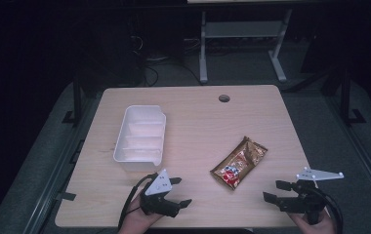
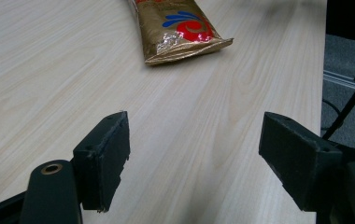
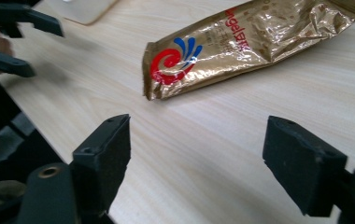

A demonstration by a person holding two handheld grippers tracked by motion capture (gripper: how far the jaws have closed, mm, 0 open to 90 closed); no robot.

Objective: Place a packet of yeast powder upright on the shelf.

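A gold foil snack bag [image 1: 239, 162] with a red and blue swirl lies flat on the wooden table [image 1: 198, 126], right of centre. A white plastic bin [image 1: 141, 137] stands empty at the left. My left gripper [image 1: 180, 191] is near the front edge, just below the bin, open with nothing in it; in its own view the bag [image 2: 180, 28] lies ahead beyond the jaws. My right gripper [image 1: 277, 191] hovers at the front right, open and empty, pointing left at the bag [image 3: 245, 46]. The left gripper [image 3: 17, 42] appears far off in the right gripper view.
A round cable hole [image 1: 224, 98] sits near the table's far edge. Beyond the table stand a white desk frame [image 1: 242, 34] and cables on a dark floor. Bare tabletop lies between the bin and the bag.
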